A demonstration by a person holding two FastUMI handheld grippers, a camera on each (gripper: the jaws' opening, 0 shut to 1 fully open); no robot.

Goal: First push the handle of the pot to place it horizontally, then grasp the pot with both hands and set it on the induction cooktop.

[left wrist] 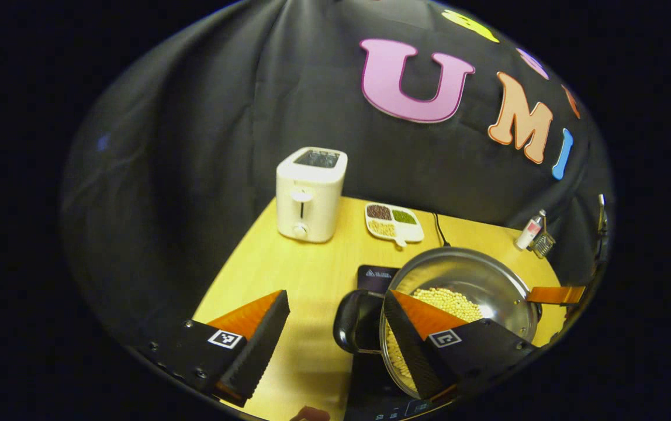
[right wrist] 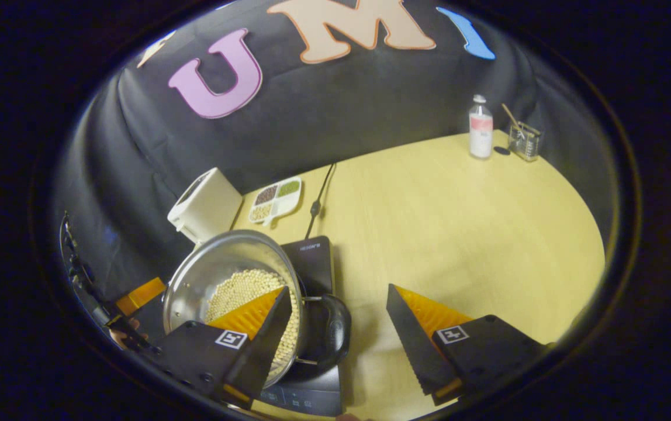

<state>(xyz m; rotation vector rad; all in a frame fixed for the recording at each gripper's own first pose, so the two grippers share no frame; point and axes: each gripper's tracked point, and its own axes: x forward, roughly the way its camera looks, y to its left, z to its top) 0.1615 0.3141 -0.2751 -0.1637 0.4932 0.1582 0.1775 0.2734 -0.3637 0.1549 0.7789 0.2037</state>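
A round stainless-steel pot (left wrist: pixel 464 292) holding pale yellow beans (left wrist: pixel 449 304) sits on a flat black induction cooktop (left wrist: pixel 376 278), which lies on a light wooden worktop (left wrist: pixel 306 275). The pot has a black loop handle on each side.

In the left gripper view, the left gripper (left wrist: pixel 335 333) has its jaws spread wide, gripping nothing. One black loop handle (left wrist: pixel 356 321) lies in the gap between them, just beside the right jaw. That right jaw overlaps the pot's near rim. Beyond the jaws stand a white toaster (left wrist: pixel 311 193) and a white divided dish of mixed beans (left wrist: pixel 394 222).

In the right gripper view, the right gripper (right wrist: pixel 338 327) also has its jaws wide apart and empty. The other loop handle (right wrist: pixel 327 330) lies between them, close to the left jaw, which overlaps the pot's rim. Far beyond the right jaw, well apart from the pot, stand a clear bottle with a red-and-white label (right wrist: pixel 480 128) and a small clear glass holder (right wrist: pixel 523 141).
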